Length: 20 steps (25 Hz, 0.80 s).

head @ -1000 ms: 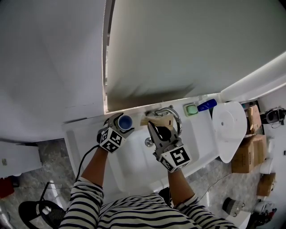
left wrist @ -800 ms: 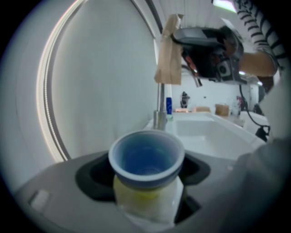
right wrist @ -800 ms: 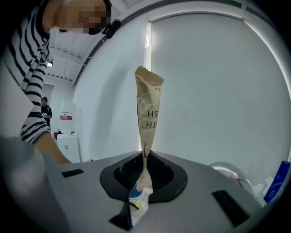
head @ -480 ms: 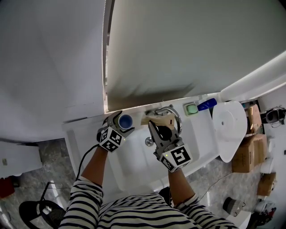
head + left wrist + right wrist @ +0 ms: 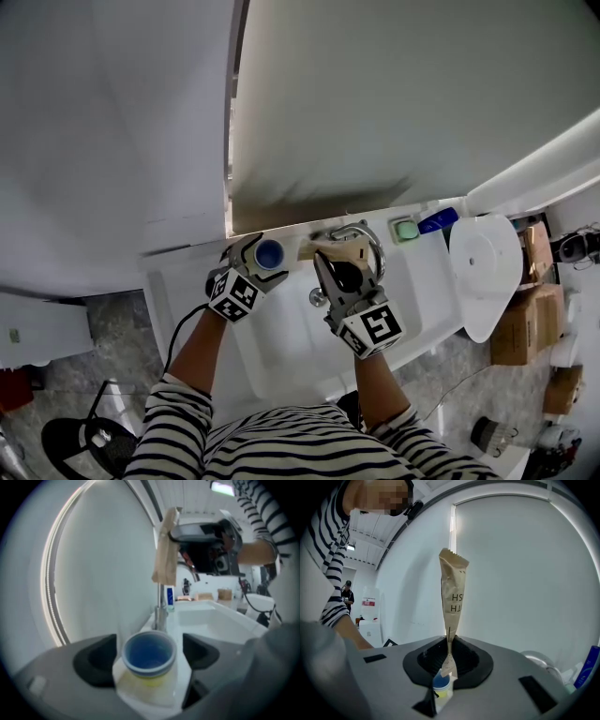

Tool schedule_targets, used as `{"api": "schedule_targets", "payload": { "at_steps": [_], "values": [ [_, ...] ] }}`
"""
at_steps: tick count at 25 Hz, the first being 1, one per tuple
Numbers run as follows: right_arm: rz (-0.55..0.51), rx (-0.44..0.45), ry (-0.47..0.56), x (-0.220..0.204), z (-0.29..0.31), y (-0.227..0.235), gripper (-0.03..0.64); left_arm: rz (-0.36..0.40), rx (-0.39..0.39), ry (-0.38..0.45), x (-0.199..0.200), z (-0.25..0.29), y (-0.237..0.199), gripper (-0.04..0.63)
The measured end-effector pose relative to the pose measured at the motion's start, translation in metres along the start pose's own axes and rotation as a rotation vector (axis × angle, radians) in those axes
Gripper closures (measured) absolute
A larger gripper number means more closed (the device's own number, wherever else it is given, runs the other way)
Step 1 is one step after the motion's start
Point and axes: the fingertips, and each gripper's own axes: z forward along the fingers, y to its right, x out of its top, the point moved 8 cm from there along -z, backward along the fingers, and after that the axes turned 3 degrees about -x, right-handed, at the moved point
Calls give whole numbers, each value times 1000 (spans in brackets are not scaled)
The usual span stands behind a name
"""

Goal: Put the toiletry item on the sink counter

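Note:
A blue cup [image 5: 269, 253] stands upright on the white sink counter [image 5: 187, 281], left of the tap and close to the wall. My left gripper [image 5: 262, 260] is open around it. Its jaws have just been opening, and in the left gripper view the cup [image 5: 149, 653] sits between the dark pads [image 5: 96, 660] with a gap on each side. My right gripper [image 5: 330, 265] hovers over the basin, shut on the lower end of a tan paper packet [image 5: 339, 250]. In the right gripper view the packet [image 5: 452, 592] rises straight up from the jaws.
A chrome tap [image 5: 364, 236] arches over the white basin [image 5: 291, 352]. A green soap dish [image 5: 405, 229] and a blue bottle [image 5: 437, 220] sit at the counter's back right. A white toilet lid [image 5: 483, 272] and cardboard boxes [image 5: 516, 328] lie to the right.
The left gripper's jaws stand slightly wider round the blue cup and the gripper has lifted a little. The right gripper and its packet have kept still.

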Motion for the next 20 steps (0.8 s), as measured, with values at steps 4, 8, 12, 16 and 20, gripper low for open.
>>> {"api": "schedule_targets", "payload": {
  "at_steps": [4,8,12,16,20],
  "values": [
    [-2,0,14,5,-1,-2,589,14,9,33,11,-13,3,166],
    [-11,-3,32,12,-4,-4,589,28,35,84,27,-29,4,169],
    [-11,-8,49,20,-7,-7,589,10,83,156,47,-49,4,173],
    [1,-8,71,24,-9,-10,589,-80,114,291,67,-75,1,253],
    [7,-5,88,28,-9,-13,589,-232,135,462,78,-103,-6,397]
  ]
}}
